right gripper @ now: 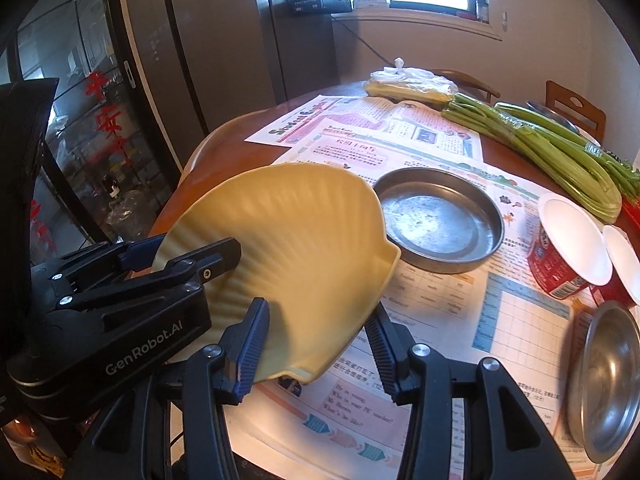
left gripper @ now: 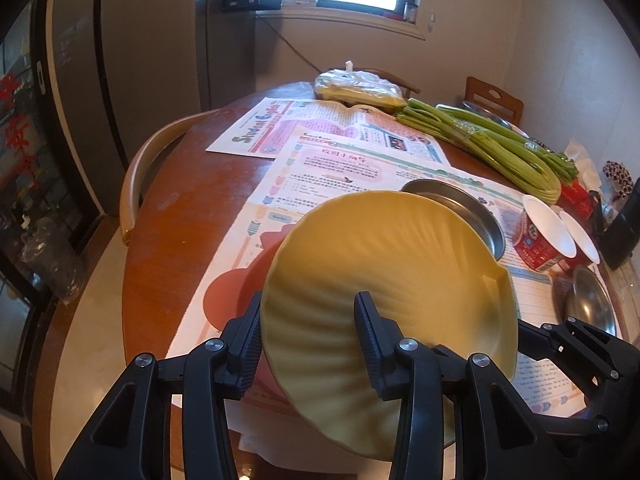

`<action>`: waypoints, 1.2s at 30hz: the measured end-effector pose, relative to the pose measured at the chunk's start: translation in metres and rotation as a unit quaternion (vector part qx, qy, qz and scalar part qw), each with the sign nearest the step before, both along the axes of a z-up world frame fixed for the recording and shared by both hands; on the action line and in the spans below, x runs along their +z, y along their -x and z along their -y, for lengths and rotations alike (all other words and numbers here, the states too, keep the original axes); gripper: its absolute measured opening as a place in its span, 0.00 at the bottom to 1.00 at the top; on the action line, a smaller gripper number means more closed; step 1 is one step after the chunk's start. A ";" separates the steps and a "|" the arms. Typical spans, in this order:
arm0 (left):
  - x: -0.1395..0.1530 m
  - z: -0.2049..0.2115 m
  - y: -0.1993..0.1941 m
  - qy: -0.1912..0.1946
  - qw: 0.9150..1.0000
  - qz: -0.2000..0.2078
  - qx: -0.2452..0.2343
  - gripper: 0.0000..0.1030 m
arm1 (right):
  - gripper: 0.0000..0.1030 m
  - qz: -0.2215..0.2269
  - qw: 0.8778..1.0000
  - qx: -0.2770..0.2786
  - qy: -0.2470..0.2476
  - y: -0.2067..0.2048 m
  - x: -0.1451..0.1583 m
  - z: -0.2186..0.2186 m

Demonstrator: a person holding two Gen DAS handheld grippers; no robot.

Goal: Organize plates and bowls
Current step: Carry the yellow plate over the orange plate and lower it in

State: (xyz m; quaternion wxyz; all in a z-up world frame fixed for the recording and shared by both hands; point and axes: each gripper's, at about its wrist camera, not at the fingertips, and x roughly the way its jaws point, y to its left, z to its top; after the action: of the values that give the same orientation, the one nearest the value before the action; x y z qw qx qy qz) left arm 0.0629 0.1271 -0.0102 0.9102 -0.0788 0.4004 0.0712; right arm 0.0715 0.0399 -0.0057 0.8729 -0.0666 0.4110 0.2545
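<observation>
The shell-shaped plate (right gripper: 296,240) is pale yellow with fanned ridges. The round pan (right gripper: 438,220) is dull grey steel. The paper cup (right gripper: 568,244) is red, perhaps blue-labelled, with a white inside.

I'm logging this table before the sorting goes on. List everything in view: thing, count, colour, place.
Shell-shaped yellow plate: one, yellow, held tilted above the table by both grippers.
Red plate: one, red, on the newspapers under the yellow plate.
Round metal pans: two clearly seen, grey, one mid-table, one at the right edge.
Paper bowls with red printed sides: two, white inside, right of the middle pan.
Green stalk vegetables: one bundle, green, far right.
Plastic-wrapped package: one, yellowish, far side.
Newspapers: several sheets, colourful, covering the table.
Round wooden table: one, brown.
Left gripper: black, shut on the yellow plate.
Right gripper: black, shut on the yellow plate.
</observation>
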 end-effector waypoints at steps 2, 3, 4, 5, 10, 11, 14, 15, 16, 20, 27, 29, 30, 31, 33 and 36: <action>-0.001 -0.001 0.000 -0.004 1.000 0.000 0.003 0.43 | 0.48 -0.006 1.000 0.001 -0.002 -0.001 -0.002 -0.002; -0.001 -0.002 -0.001 -0.005 1.000 0.001 0.004 0.43 | 0.48 -0.008 1.000 0.002 -0.003 -0.002 -0.002 -0.003; -0.002 -0.003 -0.002 -0.006 1.000 0.001 0.004 0.43 | 0.48 -0.010 1.000 0.003 -0.003 -0.003 -0.003 -0.004; -0.003 -0.003 -0.003 -0.008 1.000 0.000 0.005 0.43 | 0.48 -0.013 1.000 0.002 -0.003 -0.004 -0.004 -0.005; -0.007 -0.008 -0.008 -0.010 1.000 -0.002 0.007 0.43 | 0.48 -0.021 1.000 0.003 -0.001 -0.008 -0.008 -0.009; -0.007 -0.008 -0.008 -0.010 1.000 -0.003 0.007 0.43 | 0.48 -0.024 1.000 0.003 0.000 -0.009 -0.009 -0.010; -0.011 -0.011 -0.011 -0.010 1.000 -0.006 0.007 0.43 | 0.48 -0.029 1.000 0.002 0.000 -0.010 -0.012 -0.012; -0.012 -0.013 -0.012 -0.009 1.000 -0.007 0.008 0.43 | 0.48 -0.030 1.000 0.002 0.001 -0.011 -0.013 -0.013; -0.013 -0.014 -0.013 -0.009 1.000 -0.008 0.008 0.43 | 0.48 -0.031 1.000 0.002 0.001 -0.011 -0.013 -0.014; -0.015 -0.016 -0.016 -0.010 1.000 -0.010 0.008 0.43 | 0.48 -0.035 0.999 0.000 0.005 -0.013 -0.016 -0.017; -0.014 -0.021 -0.018 -0.012 1.000 -0.003 0.013 0.44 | 0.48 -0.027 1.000 -0.004 0.004 -0.014 -0.013 -0.020; -0.015 -0.024 -0.020 -0.009 1.000 -0.007 0.015 0.44 | 0.48 -0.028 1.000 -0.005 0.004 -0.014 -0.013 -0.020; -0.016 -0.025 -0.020 -0.008 1.000 -0.006 0.016 0.44 | 0.48 -0.029 1.000 -0.006 0.004 -0.014 -0.013 -0.020; -0.016 -0.026 -0.019 -0.007 1.000 -0.007 0.017 0.44 | 0.48 -0.029 1.000 -0.006 0.003 -0.014 -0.013 -0.020; -0.016 -0.027 -0.018 -0.005 1.000 -0.005 0.018 0.44 | 0.48 -0.029 1.000 -0.006 0.002 -0.014 -0.013 -0.019; -0.015 -0.029 -0.016 -0.003 1.000 -0.004 0.022 0.44 | 0.48 -0.030 1.000 -0.006 0.001 -0.013 -0.012 -0.017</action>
State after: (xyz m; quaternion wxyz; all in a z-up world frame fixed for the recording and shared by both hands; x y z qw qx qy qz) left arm 0.0787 0.1565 -0.0250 0.9072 -0.0841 0.4018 0.0925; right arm 0.0844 0.0570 -0.0182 0.8618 -0.0572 0.4374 0.2504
